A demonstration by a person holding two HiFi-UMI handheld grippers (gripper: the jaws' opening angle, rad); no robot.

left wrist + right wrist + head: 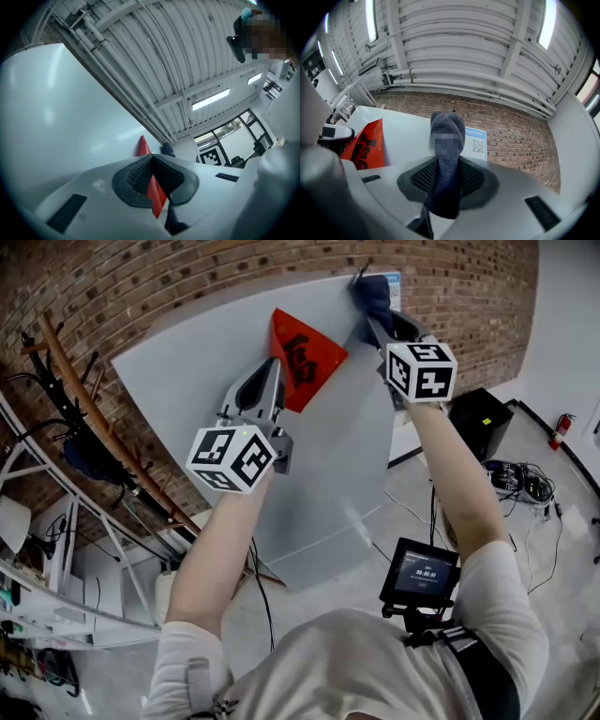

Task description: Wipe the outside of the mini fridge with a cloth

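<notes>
Honestly, hardly started, it seemed: cloth (447,124) was clamped in right tongs (446,180) at mini fridge (187,381) top, red paper (305,357) pinched in left tongs (152,164).

A brick wall (187,287) carries a QR-code notice (477,143). On the floor (562,549) are a black box (479,423), tangled cables (520,482) near it, and a red fire extinguisher (561,430).

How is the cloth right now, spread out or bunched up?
Bunched up. The cloth sticks up as a narrow roll, pinched between the right gripper's jaws.
</notes>
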